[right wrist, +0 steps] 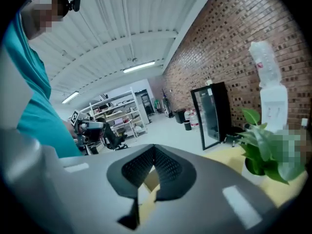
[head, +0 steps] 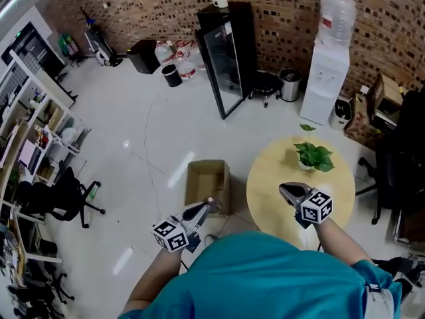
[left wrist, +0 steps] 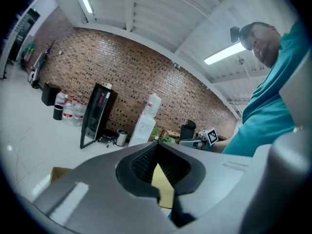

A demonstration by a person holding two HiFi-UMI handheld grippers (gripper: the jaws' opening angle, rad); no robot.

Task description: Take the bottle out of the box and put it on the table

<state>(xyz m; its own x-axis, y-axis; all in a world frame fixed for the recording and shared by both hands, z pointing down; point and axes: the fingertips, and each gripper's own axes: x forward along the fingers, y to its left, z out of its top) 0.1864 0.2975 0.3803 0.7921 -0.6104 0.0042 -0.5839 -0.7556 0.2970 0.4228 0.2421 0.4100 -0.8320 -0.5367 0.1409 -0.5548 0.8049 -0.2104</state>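
An open cardboard box (head: pixel 207 183) stands on the floor just left of the round yellow table (head: pixel 279 211). I cannot make out a bottle inside it. My left gripper (head: pixel 211 205) hovers over the box's near edge, its jaws together with nothing between them (left wrist: pixel 157 144). Over the near part of the table, my right gripper (head: pixel 284 189) is also shut and empty (right wrist: pixel 154 147). In the left gripper view a corner of the box (left wrist: pixel 59 172) shows at the lower left. Each gripper view catches the other gripper in the distance.
A small potted plant (head: pixel 313 157) sits on the table's far side. A black glass-door fridge (head: pixel 226 58), a water dispenser (head: pixel 327 78) and water jugs (head: pixel 182 62) line the brick wall. Shelving (head: pixel 33 131) and an office chair (head: pixel 56 201) stand at the left.
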